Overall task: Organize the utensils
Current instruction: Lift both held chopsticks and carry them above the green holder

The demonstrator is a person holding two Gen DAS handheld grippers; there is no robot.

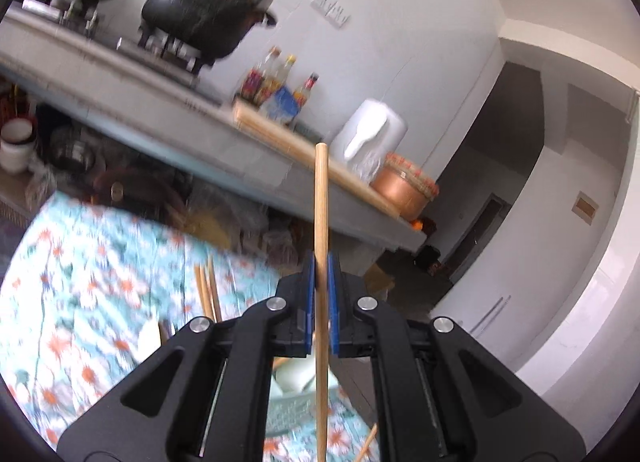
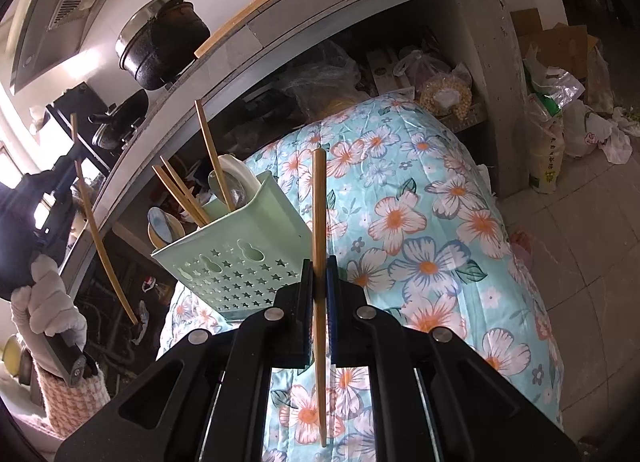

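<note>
My left gripper (image 1: 321, 266) is shut on a wooden chopstick (image 1: 321, 201) that stands upright between its blue pads, raised above the floral cloth (image 1: 80, 282). My right gripper (image 2: 319, 268) is shut on another wooden chopstick (image 2: 319, 205), also upright. A pale green utensil holder (image 2: 232, 250) with star holes sits on the floral cloth (image 2: 432, 229) just left of my right gripper; it holds several chopsticks (image 2: 208, 149) and spoons (image 2: 162, 223). In the right wrist view my left gripper (image 2: 44, 189) is at far left, holding its chopstick (image 2: 98, 238). The holder's rim (image 1: 288, 398) shows below my left gripper.
A grey counter (image 1: 120, 73) runs behind, with a black pot (image 1: 208, 5), sauce bottles (image 1: 276, 81), a white jug (image 1: 368, 133) and a copper bowl (image 1: 404, 189). Bags and boxes (image 2: 560, 101) lie on the tiled floor at right. Clutter fills the space under the counter (image 2: 320, 77).
</note>
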